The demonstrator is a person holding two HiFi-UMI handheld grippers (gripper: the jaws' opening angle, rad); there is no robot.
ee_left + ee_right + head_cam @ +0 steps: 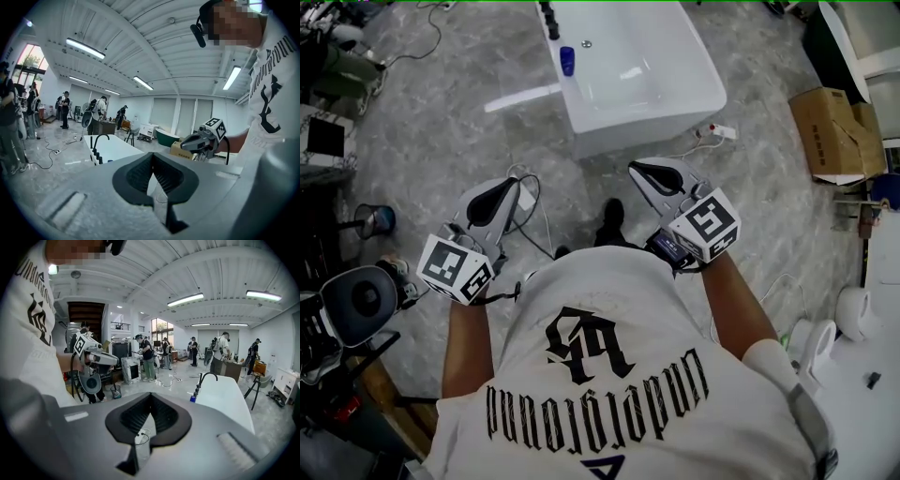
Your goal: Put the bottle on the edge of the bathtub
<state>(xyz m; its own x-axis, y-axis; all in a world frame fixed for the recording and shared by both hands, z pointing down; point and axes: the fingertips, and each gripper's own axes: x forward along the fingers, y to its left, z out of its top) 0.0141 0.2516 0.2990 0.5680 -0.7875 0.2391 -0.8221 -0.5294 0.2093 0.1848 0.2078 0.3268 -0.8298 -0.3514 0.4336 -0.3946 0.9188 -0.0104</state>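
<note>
A small blue bottle [567, 61] stands upright on the left rim of the white bathtub [675, 94], close to the black faucet [549, 21]. The right gripper view shows the bottle [192, 399] beside the tub [229, 404], well ahead of me. Both grippers are held low in front of the person, far short of the tub. My left gripper [492, 195] is shut and holds nothing; its jaws [152, 157] meet at the tips. My right gripper [654, 173] is also shut and empty, jaws together [151, 397].
A cardboard box [830, 131] sits right of the tub, a power strip [722, 131] at its near corner. Cables [534, 211] trail on the marble floor by the person's feet. A small bin [375, 220] and equipment stand left; several people [145, 357] stand farther off.
</note>
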